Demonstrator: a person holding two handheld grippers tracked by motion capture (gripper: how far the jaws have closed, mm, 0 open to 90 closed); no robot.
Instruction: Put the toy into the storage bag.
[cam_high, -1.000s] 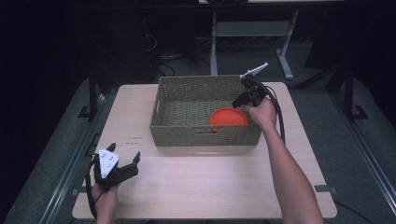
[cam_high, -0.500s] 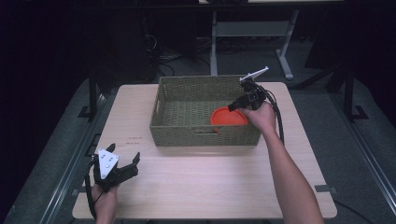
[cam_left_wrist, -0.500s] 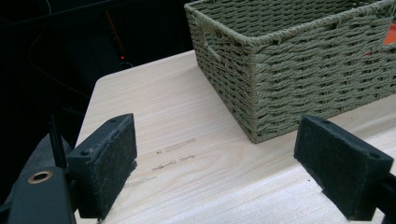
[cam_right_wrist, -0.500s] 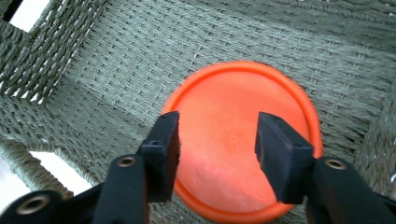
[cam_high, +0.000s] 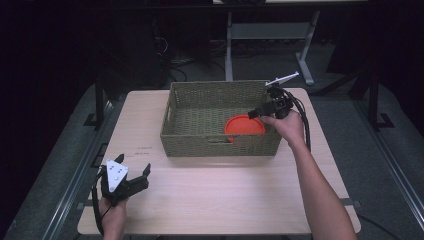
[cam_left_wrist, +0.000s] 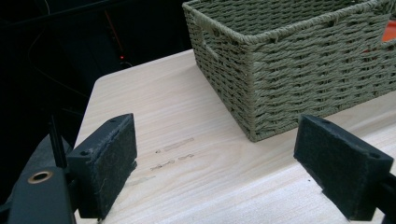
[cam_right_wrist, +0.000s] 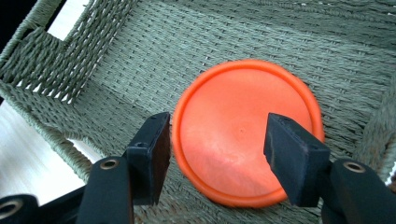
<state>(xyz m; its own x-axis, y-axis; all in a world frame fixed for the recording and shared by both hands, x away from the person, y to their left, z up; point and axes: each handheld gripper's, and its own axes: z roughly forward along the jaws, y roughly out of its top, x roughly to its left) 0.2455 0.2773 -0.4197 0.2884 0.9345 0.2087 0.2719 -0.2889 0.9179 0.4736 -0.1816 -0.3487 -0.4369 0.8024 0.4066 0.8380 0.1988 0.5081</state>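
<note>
At the near left corner of the pale wooden table, the left gripper rests low in the person's left hand, its jaws spread wide with nothing between them; the left gripper view shows bare tabletop in the gap and some faint printed marks on the wood, too small to read. The forearm behind that hand is cut off by the bottom edge of the high view. Farther back, mid-table, stands the rectangular olive-green woven basket. Inside it, at its near right corner, lies the round flat orange plastic disc, whose near edge is hidden behind the basket's front wall in the high view. The right gripper reaches over the basket's right rim, held by the right hand. In the right gripper view its jaws are released, standing apart above the disc; I cannot tell whether they touch it
</note>
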